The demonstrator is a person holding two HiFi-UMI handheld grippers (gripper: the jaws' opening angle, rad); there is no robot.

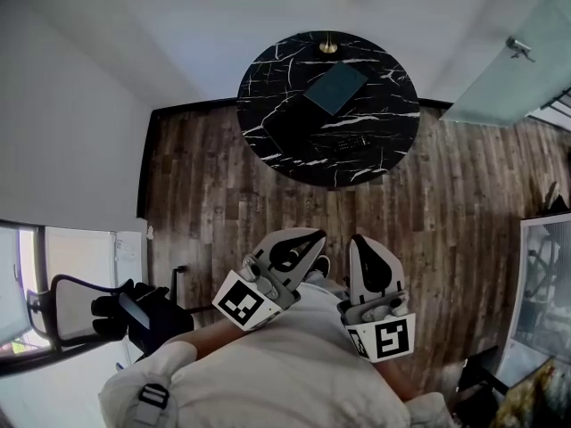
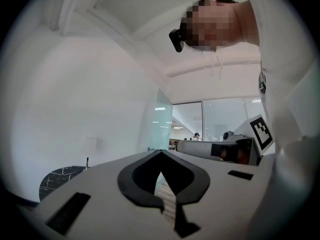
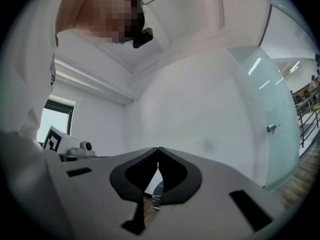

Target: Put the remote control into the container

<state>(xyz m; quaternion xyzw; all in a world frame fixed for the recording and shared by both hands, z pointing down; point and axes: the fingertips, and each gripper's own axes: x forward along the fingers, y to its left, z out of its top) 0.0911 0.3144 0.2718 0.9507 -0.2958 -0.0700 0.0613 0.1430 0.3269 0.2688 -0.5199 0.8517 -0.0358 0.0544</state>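
Note:
In the head view a round black marble table (image 1: 268,78) stands ahead on the wood floor. On it lies a flat dark teal container (image 1: 335,88), and nearer to me a small black remote control (image 1: 351,143). Both grippers are held close to my body, well short of the table. The left gripper (image 1: 314,235) has its jaw tips together with nothing between them, as the left gripper view (image 2: 160,153) shows. My right gripper (image 1: 366,239) is shut and empty too, its tips meeting in the right gripper view (image 3: 158,149), where a sliver of the table shows through the jaw window.
A brass lamp base (image 1: 328,46) stands at the table's far edge. A black office chair (image 1: 134,315) is at my lower left. A frosted glass door (image 1: 513,56) is at the upper right. White walls close the room behind the table.

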